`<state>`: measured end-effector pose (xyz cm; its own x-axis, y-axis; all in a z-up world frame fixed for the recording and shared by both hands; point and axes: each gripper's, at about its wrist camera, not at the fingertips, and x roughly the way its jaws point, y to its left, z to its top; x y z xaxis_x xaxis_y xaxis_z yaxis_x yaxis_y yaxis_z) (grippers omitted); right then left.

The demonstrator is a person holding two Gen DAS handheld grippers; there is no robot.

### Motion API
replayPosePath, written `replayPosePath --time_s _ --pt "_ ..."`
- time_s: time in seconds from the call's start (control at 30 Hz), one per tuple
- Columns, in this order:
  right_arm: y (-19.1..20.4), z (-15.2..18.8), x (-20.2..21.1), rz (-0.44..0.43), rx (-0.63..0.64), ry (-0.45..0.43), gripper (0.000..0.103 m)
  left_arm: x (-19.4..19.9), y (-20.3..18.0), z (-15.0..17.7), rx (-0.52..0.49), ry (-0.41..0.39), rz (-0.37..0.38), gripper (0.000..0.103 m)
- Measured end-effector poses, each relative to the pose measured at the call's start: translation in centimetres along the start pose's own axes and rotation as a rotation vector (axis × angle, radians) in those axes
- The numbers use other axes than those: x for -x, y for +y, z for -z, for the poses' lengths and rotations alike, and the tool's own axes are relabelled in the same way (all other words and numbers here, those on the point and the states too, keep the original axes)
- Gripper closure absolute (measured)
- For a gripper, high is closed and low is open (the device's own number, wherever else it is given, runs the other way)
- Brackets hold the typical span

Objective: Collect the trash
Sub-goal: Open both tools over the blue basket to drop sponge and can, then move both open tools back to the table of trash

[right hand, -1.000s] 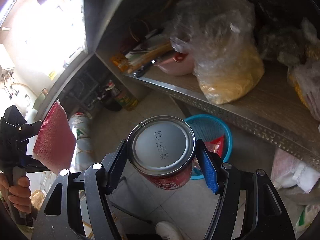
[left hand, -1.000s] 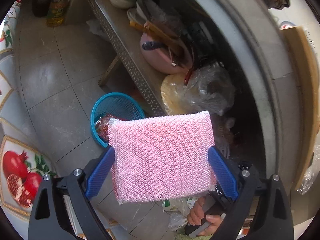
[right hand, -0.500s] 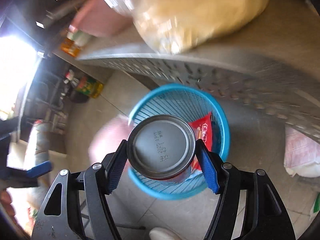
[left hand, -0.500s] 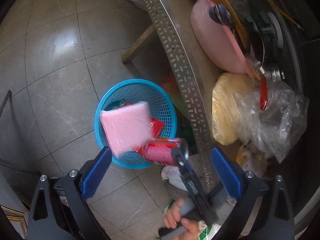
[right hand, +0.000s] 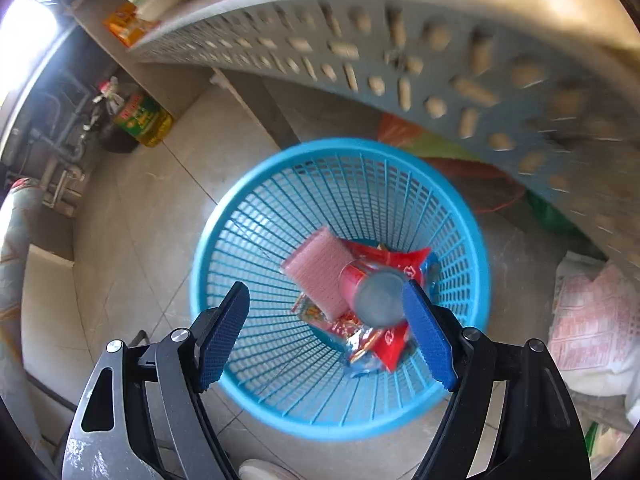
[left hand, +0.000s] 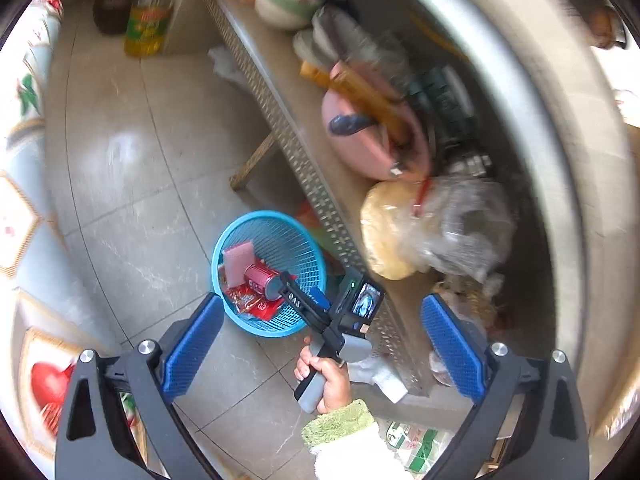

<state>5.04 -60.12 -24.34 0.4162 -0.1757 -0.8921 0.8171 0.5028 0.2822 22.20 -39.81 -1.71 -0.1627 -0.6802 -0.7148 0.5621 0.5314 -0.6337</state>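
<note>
Can (right hand: 374, 292) inside basket (right hand: 256, 404) rim

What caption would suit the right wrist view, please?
Open right gripper over blue basket holding red can, pink sponge, wrappers.

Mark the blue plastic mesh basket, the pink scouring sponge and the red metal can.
Blue plastic mesh basket (right hand: 248, 216): right wrist view, left inner wall.
Pink scouring sponge (right hand: 316, 268): right wrist view, top face.
Red metal can (right hand: 380, 298): right wrist view, grey end.

Our count around the basket

We count one blue basket (right hand: 224, 216), one pink sponge (right hand: 316, 272), one red can (right hand: 372, 288), two hand-held grippers and two bottles (left hand: 146, 28) on the floor.
</note>
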Motion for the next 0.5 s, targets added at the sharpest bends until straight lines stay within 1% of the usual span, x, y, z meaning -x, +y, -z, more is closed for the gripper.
replayPosePath --time_s 0.07,0.2,0.27,0.43,0.5 --pt "0.3 1.4 2.7 -0.018 0.028 -0.043 0.028 2.4 -0.4 1.1 -0.022 -0.032 0.02 0.006" --pt "1.3 4.1 7.7 -0.044 0.091 -0.124 0.028 6.6 -0.9 3.9 -0.071 -0.093 0.038 0.006" --pt "2.0 5.9 10.4 -0.059 0.127 -0.162 0.028 8.6 -1.1 5.3 -0.099 -0.135 0.038 0.006" --pt "3.8 10.1 17.2 -0.084 0.201 -0.244 0.026 13.7 -0.9 10.1 -0.176 -0.249 0.028 0.006" --pt "5.2 10.9 19.0 -0.099 0.217 -0.266 0.025 15.4 -0.5 12.2 -0.191 -0.295 0.013 0.006"
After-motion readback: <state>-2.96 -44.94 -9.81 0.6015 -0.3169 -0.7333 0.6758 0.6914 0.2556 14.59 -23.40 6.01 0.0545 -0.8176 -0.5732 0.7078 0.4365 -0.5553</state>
